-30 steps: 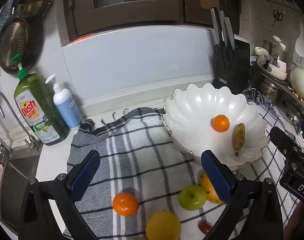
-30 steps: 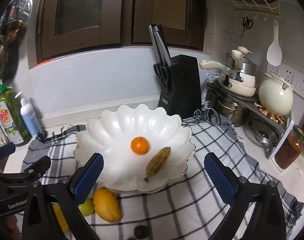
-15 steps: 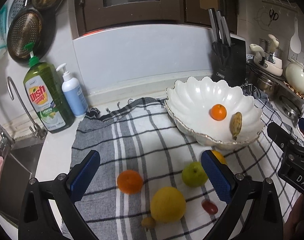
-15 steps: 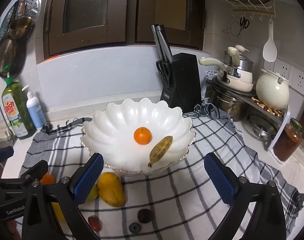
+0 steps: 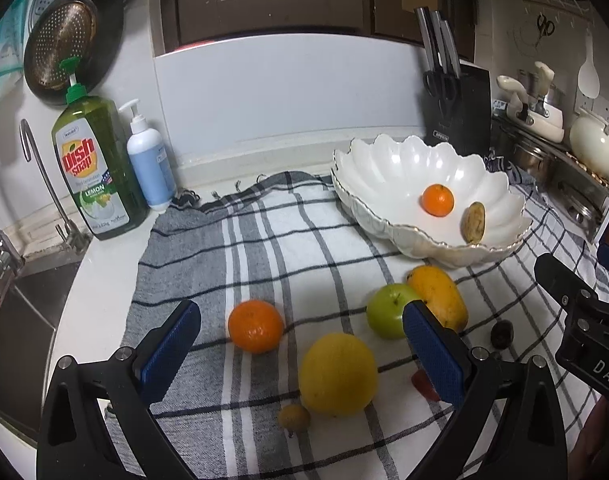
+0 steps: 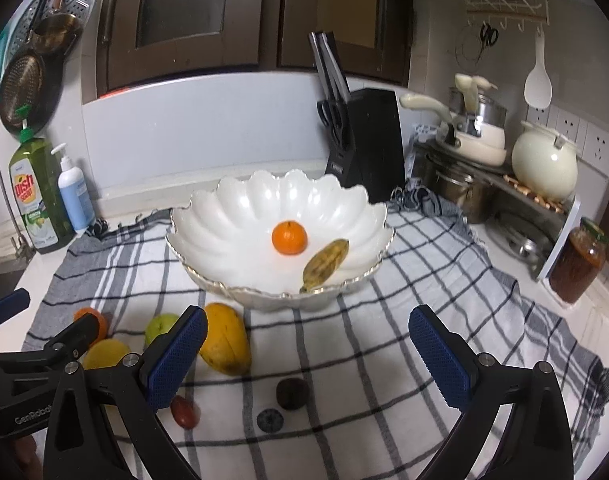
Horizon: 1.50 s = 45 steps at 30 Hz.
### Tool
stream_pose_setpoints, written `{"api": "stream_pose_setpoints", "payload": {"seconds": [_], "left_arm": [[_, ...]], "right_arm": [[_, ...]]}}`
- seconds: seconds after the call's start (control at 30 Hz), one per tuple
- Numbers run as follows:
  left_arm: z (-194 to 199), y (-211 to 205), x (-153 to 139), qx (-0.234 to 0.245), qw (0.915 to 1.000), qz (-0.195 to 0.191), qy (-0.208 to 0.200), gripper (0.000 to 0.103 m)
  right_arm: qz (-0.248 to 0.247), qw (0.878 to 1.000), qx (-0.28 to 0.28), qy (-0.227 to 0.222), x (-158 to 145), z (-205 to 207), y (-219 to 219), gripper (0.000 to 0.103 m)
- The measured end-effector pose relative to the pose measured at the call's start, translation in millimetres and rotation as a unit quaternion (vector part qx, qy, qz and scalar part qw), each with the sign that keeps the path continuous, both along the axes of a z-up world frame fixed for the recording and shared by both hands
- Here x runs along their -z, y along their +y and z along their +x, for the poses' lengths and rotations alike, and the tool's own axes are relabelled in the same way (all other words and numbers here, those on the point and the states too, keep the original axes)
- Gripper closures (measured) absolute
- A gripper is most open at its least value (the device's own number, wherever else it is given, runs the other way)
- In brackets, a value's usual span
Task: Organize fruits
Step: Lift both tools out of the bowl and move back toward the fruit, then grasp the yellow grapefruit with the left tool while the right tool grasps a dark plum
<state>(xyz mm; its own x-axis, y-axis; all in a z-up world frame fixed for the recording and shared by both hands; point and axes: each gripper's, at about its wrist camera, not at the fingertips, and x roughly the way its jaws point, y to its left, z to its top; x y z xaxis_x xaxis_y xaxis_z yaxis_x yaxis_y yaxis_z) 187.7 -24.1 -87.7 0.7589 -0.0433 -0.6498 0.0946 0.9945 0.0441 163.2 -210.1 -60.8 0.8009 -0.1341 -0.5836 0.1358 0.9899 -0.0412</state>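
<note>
Loose fruits lie on a grey-checked cloth below the scalloped white bowl at centre frame; both grippers gape empty.

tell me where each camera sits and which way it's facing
Left wrist: on the left gripper, jaws open, low over the checked cloth, facing the loose fruit and the dish soap bottle by the wall; the right gripper shows at the right edge.
Right wrist: on the right gripper, jaws open, facing the white bowl and the knife block; the left gripper shows at lower left.
Shared: the bowl, its orange, the mango and the green apple.
</note>
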Motion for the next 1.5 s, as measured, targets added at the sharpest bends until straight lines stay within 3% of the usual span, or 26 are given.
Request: {"api": "stream_pose_setpoints", "payload": {"seconds": [0.5, 0.8, 1.3, 1.5], "left_arm": [[0.5, -7.0, 36.0, 0.009, 0.9994, 0.005, 0.032, 0.001], [3.9, -10.2, 50.4, 0.01, 0.9988, 0.009, 0.047, 0.008], [8.6, -20.4, 67.8, 0.032, 0.9964, 0.005, 0.078, 0.049], [7.4, -22.3, 66.8, 0.031, 0.9963, 0.009, 0.079, 0.049]], "right_arm": [[0.014, 0.999, 0.006, 0.043, 37.5, -0.6, -4.5, 0.001], [0.015, 0.998, 0.006, 0.055, 46.6, -0.3, -3.3, 0.001], [0.022, 0.997, 0.009, 0.07, 55.9, 2.0, -10.7, 0.001], [0.02, 0.997, 0.011, 0.071, 56.8, -0.7, -13.4, 0.001]]}}
